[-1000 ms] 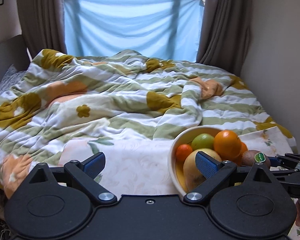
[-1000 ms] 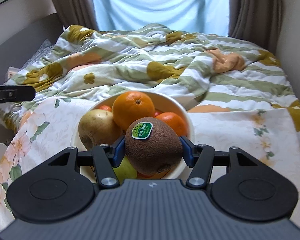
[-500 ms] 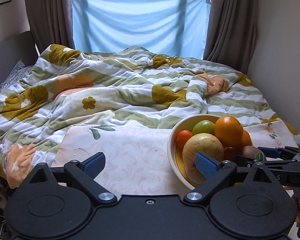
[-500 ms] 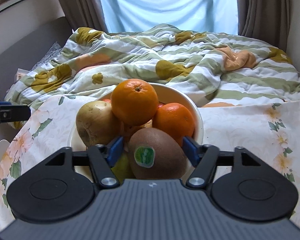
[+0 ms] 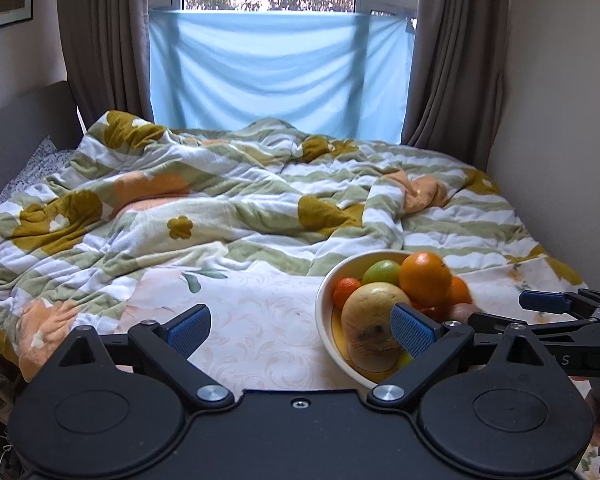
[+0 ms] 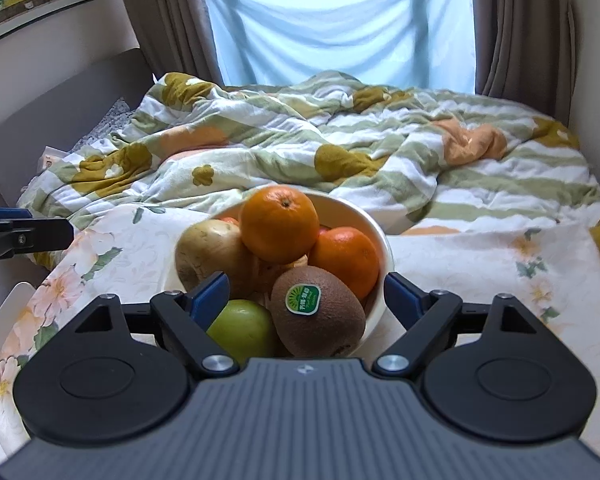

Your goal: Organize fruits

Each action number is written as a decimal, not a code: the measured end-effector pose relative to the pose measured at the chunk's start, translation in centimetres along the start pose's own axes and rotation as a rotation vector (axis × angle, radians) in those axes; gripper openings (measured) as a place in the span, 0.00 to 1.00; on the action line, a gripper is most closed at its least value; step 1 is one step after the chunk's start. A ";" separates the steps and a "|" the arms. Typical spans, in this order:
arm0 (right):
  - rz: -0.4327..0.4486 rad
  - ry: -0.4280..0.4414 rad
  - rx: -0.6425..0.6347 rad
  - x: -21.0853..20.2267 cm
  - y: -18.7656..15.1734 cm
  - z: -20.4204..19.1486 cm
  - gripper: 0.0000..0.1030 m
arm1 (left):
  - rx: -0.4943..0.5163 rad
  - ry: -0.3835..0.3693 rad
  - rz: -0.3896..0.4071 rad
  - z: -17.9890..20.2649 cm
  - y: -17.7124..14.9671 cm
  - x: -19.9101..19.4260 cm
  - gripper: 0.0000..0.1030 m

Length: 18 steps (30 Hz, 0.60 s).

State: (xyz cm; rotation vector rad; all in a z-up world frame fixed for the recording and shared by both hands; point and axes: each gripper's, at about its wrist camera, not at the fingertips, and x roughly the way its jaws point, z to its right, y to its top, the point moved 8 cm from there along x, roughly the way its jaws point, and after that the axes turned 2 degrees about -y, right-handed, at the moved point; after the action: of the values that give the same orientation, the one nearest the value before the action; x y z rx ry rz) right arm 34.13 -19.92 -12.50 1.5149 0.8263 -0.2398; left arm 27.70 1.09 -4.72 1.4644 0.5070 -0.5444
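In the cream bowl [image 6: 382, 240] the fruit is piled up, so I can see only bits of some pieces. A red one peeks out behind the big orange [image 6: 279, 223], and I cannot tell what it is. The green apple [image 6: 242, 330] is half hidden behind my right tool [image 6: 306, 294] and its black body. In the left view the kiwi [image 5: 462, 311] is just a blurry brown bit behind the finger of my left tool [image 5: 300, 326], and the bowl's near side is cut off by that same tool. My hand shows only as a small edge at the far right there.

The kiwi with the green sticker lies at the front of the bowl, leaning on the small orange [image 6: 345, 258] and the apple. It sits between the two blue pads of my right tool, but the pads stand clear of it on both sides. That tool has just been opening and has let go of the kiwi. The yellow-brown pear [image 6: 210, 254] is at the left of the bowl.

My left tool is spread wide and holds nothing. It hangs over the flowery cloth on the worktop [image 5: 260, 308], just left of the bowl. The rumpled blanket [image 5: 228, 200] on the bed lies behind.
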 end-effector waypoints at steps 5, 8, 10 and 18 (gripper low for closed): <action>0.025 -0.023 -0.020 -3.7 1.3 -0.6 0.97 | 0.011 0.001 0.033 0.1 0.6 -3.0 0.96; 0.034 -0.056 -0.029 -6.4 2.0 -1.0 0.97 | 0.012 0.000 0.040 0.1 0.9 -4.6 0.96; 0.036 -0.084 -0.029 -8.4 2.4 -1.2 1.00 | 0.013 -0.007 0.045 0.2 0.9 -5.8 0.96; 0.002 -0.219 0.001 -14.6 2.2 -1.2 1.00 | 0.072 -0.028 -0.006 0.7 -0.2 -8.8 1.00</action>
State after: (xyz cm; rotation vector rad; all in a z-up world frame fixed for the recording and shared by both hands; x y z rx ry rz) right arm 24.66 -23.62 -1.78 1.4601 0.6499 -0.3968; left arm 20.66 0.71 0.67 1.5214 0.4741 -0.5928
